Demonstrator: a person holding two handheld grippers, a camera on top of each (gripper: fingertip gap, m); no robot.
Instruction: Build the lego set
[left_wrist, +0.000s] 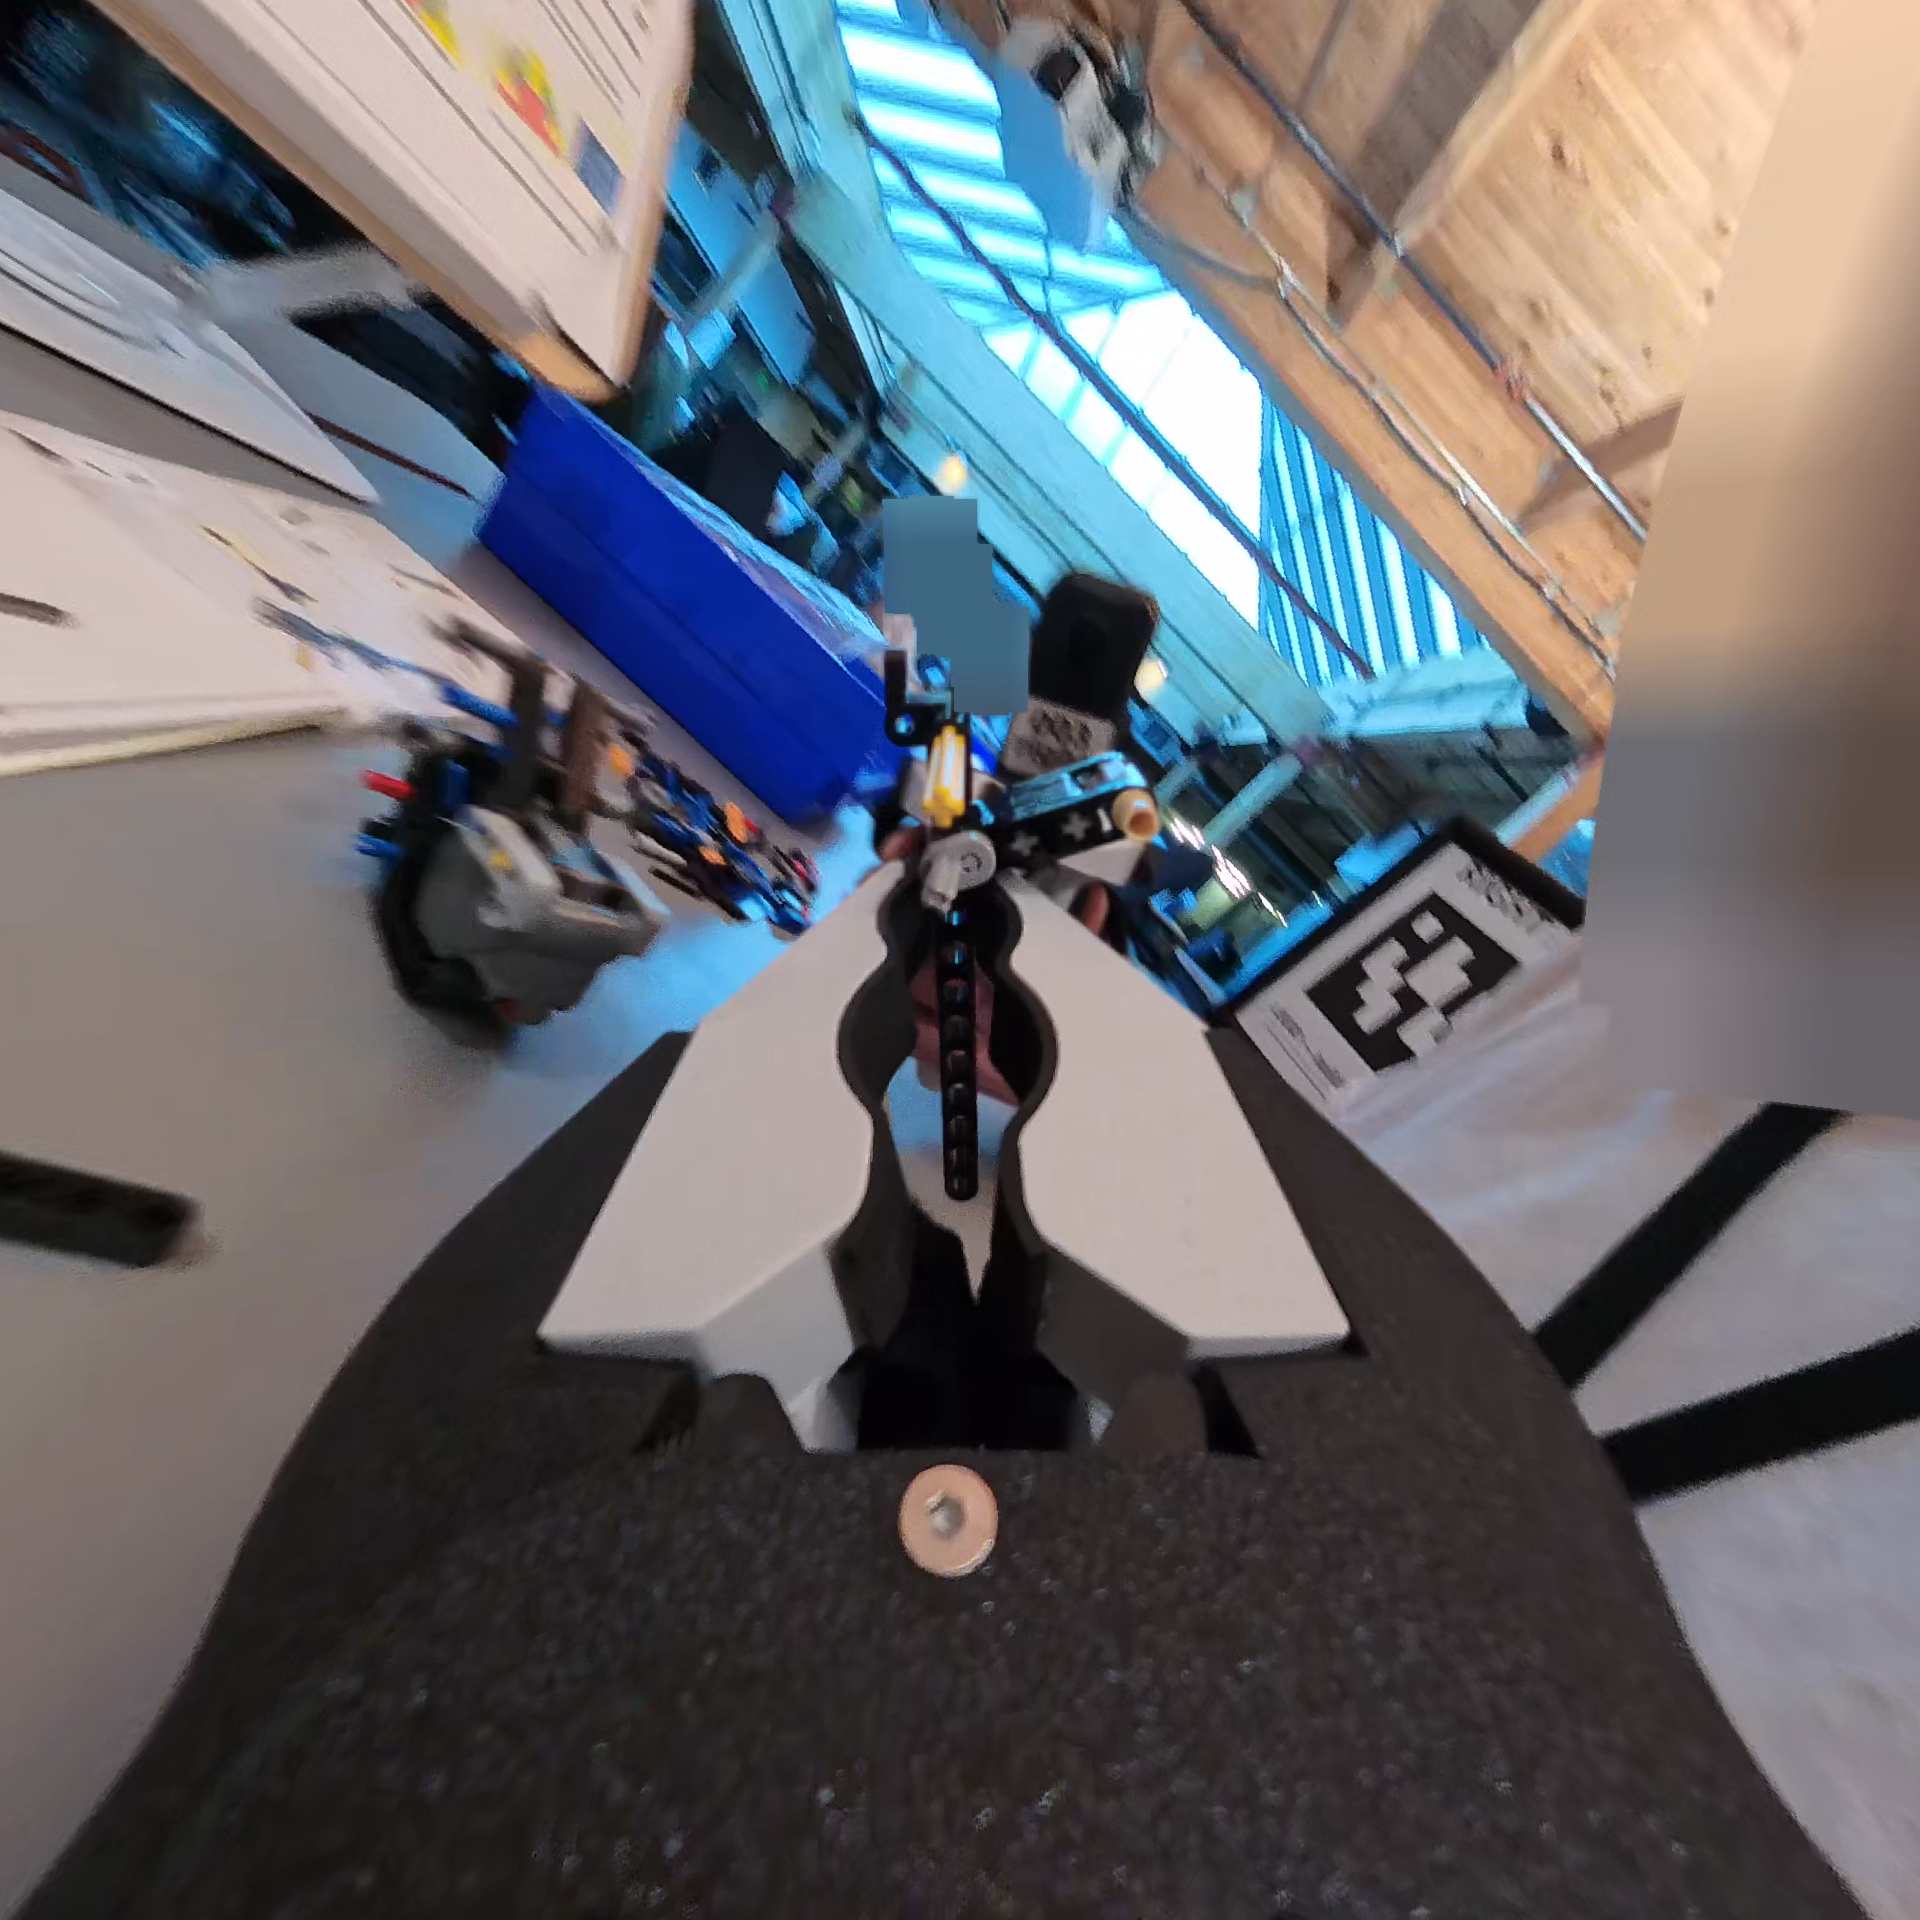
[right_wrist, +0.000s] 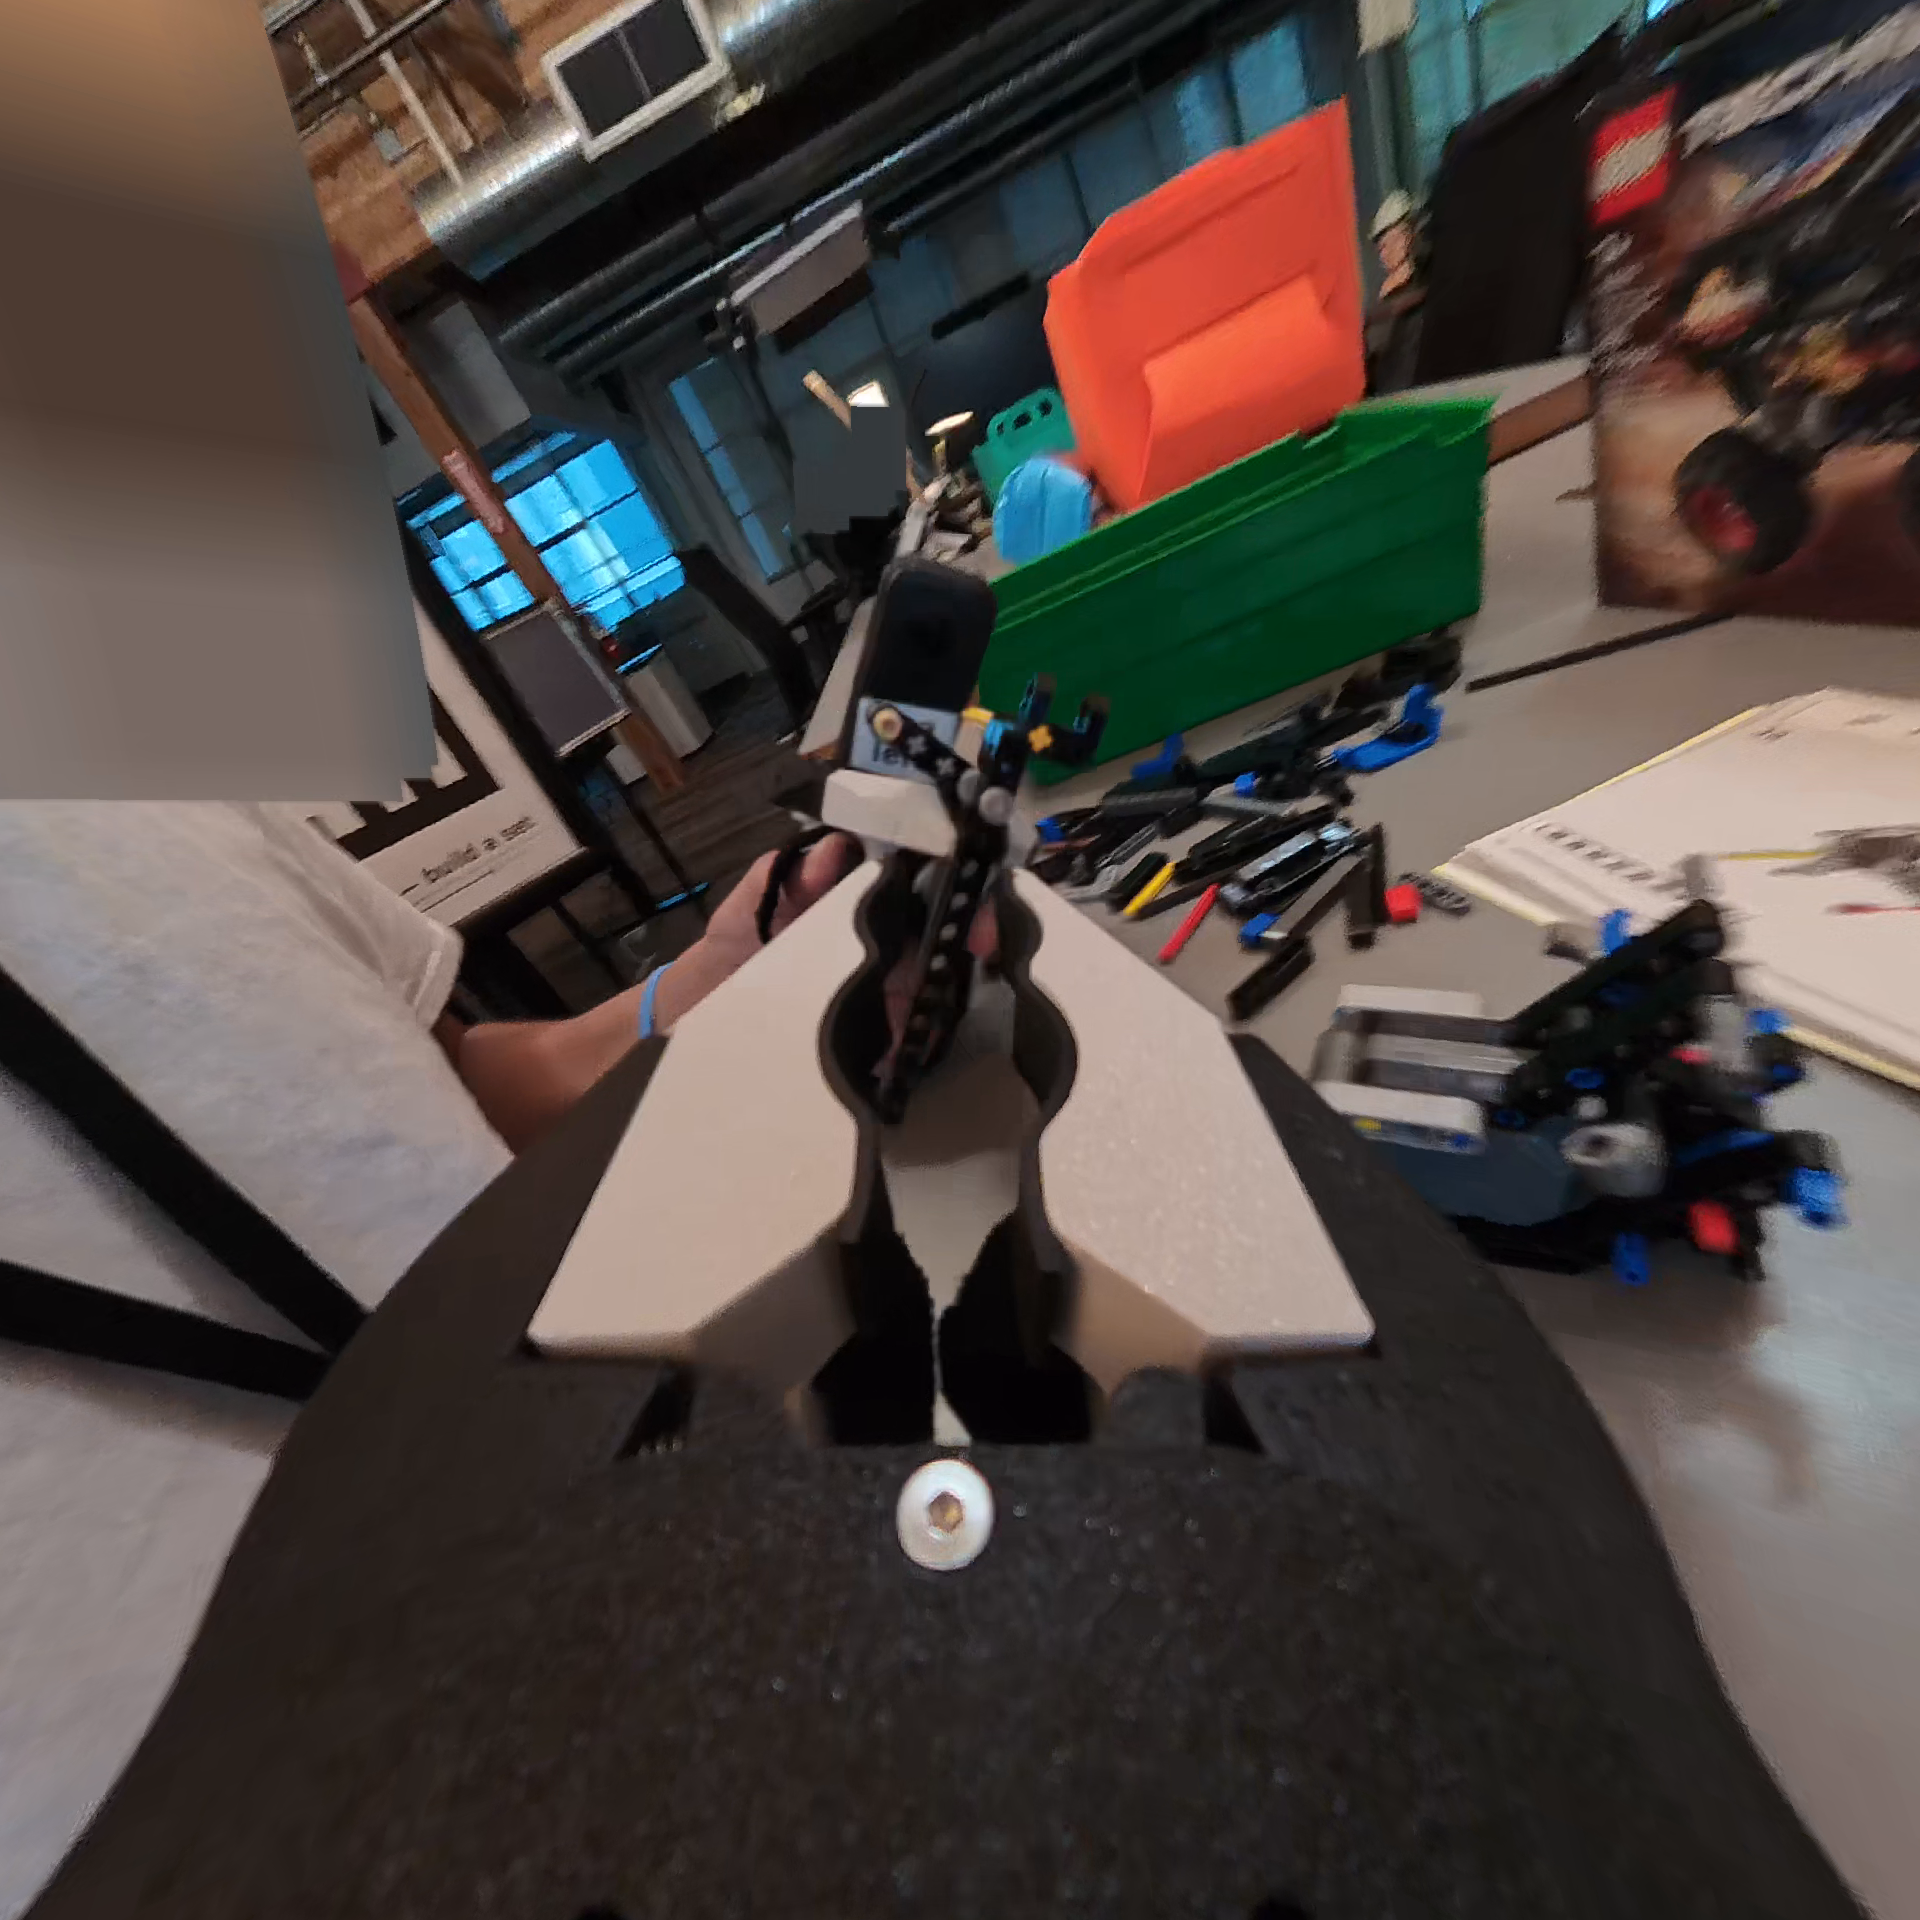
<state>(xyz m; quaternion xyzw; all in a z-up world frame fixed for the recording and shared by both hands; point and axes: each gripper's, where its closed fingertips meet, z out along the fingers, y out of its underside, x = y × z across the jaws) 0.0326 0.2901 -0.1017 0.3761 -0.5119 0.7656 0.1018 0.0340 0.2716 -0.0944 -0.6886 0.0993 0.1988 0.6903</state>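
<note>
A small lego sub-assembly (left_wrist: 956, 831) is held in the air between both grippers: black holed beams, a grey connector and a yellow piece. My left gripper (left_wrist: 951, 883) is shut on it, with a long black beam (left_wrist: 958, 1039) running back between its fingers. My right gripper (right_wrist: 948, 883) is shut on the same sub-assembly (right_wrist: 971, 790) from the opposite side, a black beam (right_wrist: 930, 977) between its fingers. Each gripper's white tips show facing the other. A partly built blue, grey and black vehicle (right_wrist: 1579, 1101) lies on the table, also in the left wrist view (left_wrist: 499, 894).
A pile of loose pieces (right_wrist: 1247, 831) lies before a green bin (right_wrist: 1247, 582) with an orange lid. An open instruction booklet (right_wrist: 1766, 821) and the set's box (right_wrist: 1766, 312) are at right. A blue bin (left_wrist: 675, 613) and a loose black beam (left_wrist: 83, 1210) show. My two grippers' fingertips are within a few centimetres of each other.
</note>
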